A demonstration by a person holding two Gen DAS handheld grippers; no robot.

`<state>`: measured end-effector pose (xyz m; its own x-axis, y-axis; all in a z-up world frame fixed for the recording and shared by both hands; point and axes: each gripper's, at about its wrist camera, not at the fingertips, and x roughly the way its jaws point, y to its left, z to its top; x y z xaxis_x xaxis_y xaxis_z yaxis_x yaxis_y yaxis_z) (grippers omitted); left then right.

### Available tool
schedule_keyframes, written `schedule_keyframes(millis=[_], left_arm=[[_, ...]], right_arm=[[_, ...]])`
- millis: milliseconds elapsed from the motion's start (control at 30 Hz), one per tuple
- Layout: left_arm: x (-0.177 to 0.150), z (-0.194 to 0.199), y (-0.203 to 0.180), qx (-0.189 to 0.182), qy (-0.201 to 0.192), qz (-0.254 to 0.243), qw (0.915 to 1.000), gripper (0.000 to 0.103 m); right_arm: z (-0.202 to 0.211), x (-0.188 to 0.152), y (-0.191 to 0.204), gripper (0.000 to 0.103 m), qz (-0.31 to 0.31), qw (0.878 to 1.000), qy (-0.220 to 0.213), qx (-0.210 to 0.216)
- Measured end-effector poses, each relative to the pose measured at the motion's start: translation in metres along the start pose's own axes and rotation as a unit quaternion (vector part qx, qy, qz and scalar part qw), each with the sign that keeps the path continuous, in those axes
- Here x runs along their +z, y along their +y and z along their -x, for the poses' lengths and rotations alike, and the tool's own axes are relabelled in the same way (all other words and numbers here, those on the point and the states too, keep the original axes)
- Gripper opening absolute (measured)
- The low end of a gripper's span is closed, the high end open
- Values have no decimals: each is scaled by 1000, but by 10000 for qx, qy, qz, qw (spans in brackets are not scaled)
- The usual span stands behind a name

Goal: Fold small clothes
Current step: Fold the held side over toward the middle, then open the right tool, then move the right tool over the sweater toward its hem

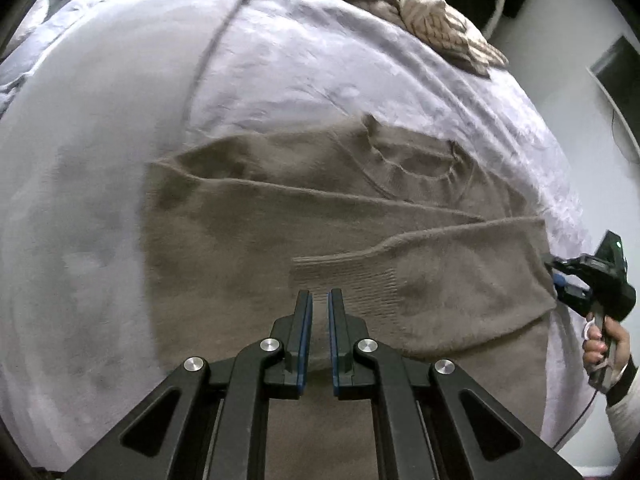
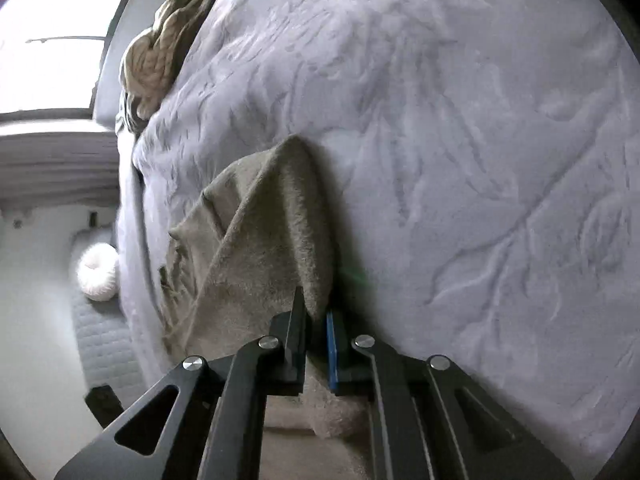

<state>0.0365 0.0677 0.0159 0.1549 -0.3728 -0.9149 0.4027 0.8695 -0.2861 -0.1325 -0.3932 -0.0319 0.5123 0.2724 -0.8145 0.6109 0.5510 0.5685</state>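
A taupe sweater lies flat on a pale lavender bedspread, neckline at the far side. One sleeve is folded across the body, its ribbed cuff just beyond my left gripper. That gripper is shut, with nothing between its fingers, and hovers over the sweater's middle. At the sweater's right edge, a hand holds my right gripper. In the right wrist view, my right gripper is shut on a raised fold of the sweater, which tents up from the bedspread.
A chunky knitted beige throw lies bunched at the bed's far edge and also shows as the throw in the right wrist view. Beside the bed, a white round cushion sits on the floor under a bright window.
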Motion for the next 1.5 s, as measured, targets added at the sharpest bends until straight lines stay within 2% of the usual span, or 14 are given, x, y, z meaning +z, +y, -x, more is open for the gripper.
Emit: schedule_keyframes(millis=[33, 133, 300, 433, 500, 533, 700, 833, 933, 967, 1033, 1200, 1367, 1500], left_arm=[[-1, -10, -5, 17, 72, -24, 10000, 8], [-5, -34, -13, 188, 259, -38, 9995, 8], [-13, -44, -14, 354, 201, -176, 9990, 8], [-16, -42, -11, 468, 225, -317, 9981, 8], [-18, -37, -6, 705, 232, -364, 9966, 8], [-19, -33, 0, 827, 251, -342, 9957, 8], [-22, -9, 16, 780, 129, -105, 9968, 8], [-14, -1, -4, 626, -138, -253, 9976, 8], [-8, -17, -22, 593, -103, -420, 9973, 8], [-10, -24, -26, 606, -48, -475, 9970, 8], [-18, -45, -23, 827, 257, -525, 9949, 8], [-28, -40, -17, 877, 232, -519, 9945, 8], [-26, -35, -9, 851, 268, -340, 9954, 8], [-26, -32, -12, 961, 236, -349, 9945, 8]], right_arm=[[8, -1, 17, 8, 502, 9982, -145, -307], [17, -4, 40, 8, 1265, 9871, -295, -935], [-14, -7, 27, 9, 1603, 9725, -116, -1686], [-1, -15, 31, 12, 1410, 9707, -364, -1910], [13, -24, 37, 17, 1343, 9681, -474, -2060], [20, -29, 40, 17, 1356, 9675, -531, -2067], [34, -54, 69, 17, 1695, 9702, -524, -1649], [4, -69, 92, 17, 1947, 9699, -226, -1447], [-27, -83, 95, 17, 2099, 9639, 67, -1640], [-38, -86, 89, 17, 2083, 9616, 221, -1775], [-42, -88, 80, 17, 1985, 9651, 238, -1692], [-34, -89, 74, 17, 1704, 9727, 189, -1564], [-30, -94, 82, 18, 1653, 9722, 209, -1643], [-14, -106, 85, 19, 1489, 9797, 225, -1323]])
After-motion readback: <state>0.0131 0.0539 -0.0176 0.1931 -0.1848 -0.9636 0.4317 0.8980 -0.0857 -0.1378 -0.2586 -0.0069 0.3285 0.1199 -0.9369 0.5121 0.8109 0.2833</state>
